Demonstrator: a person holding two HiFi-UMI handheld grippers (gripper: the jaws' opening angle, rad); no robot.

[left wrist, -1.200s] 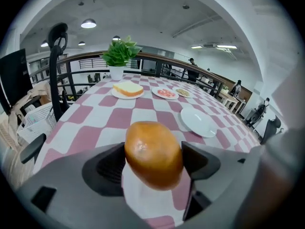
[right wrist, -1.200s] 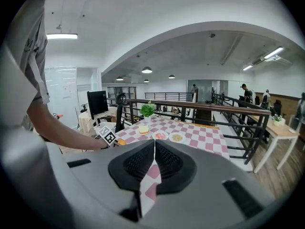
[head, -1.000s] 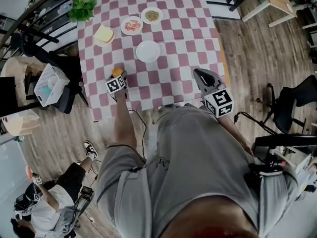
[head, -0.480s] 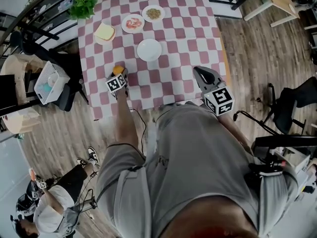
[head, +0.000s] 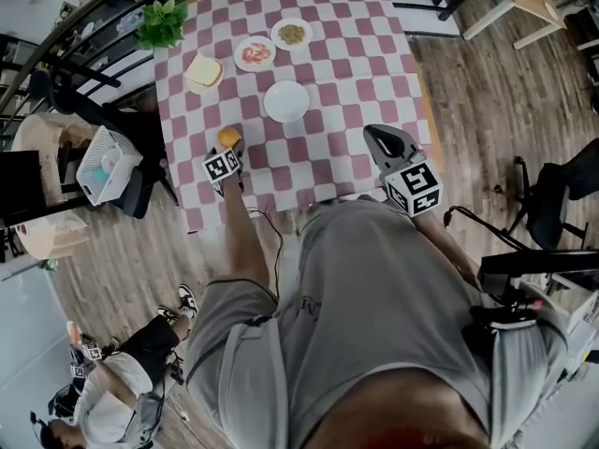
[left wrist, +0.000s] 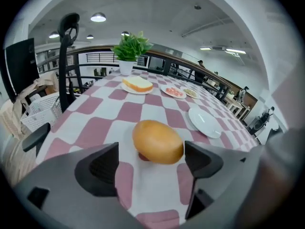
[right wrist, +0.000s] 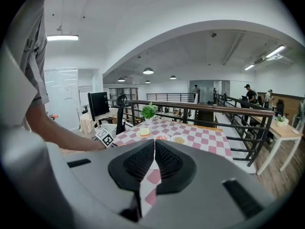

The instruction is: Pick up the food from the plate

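An orange-brown bun (left wrist: 158, 141) lies on the pink-and-white checked tablecloth (head: 328, 148) near the table's front left. My left gripper (left wrist: 150, 163) points down at it. Its jaws have just been opening and stand wide on either side of the bun, with the pads clear of it. From above, the bun (head: 228, 137) shows just past the left gripper (head: 227, 151). My right gripper (head: 376, 136) hovers over the front right of the table, shut with nothing in it (right wrist: 153, 163). An empty white plate (head: 286, 101) sits mid-table.
Farther back stand a plate with a sandwich (head: 204, 71), a plate with red food (head: 255, 52), a plate with grainy food (head: 293, 34) and a potted plant (head: 162, 23). Left of the table sits a white basket (head: 108, 165). A black chair (head: 552, 204) stands at right.
The left gripper has drawn back a little from the bun, so more of the bun shows. The right gripper has stayed put. The person on the floor at lower left has shifted.
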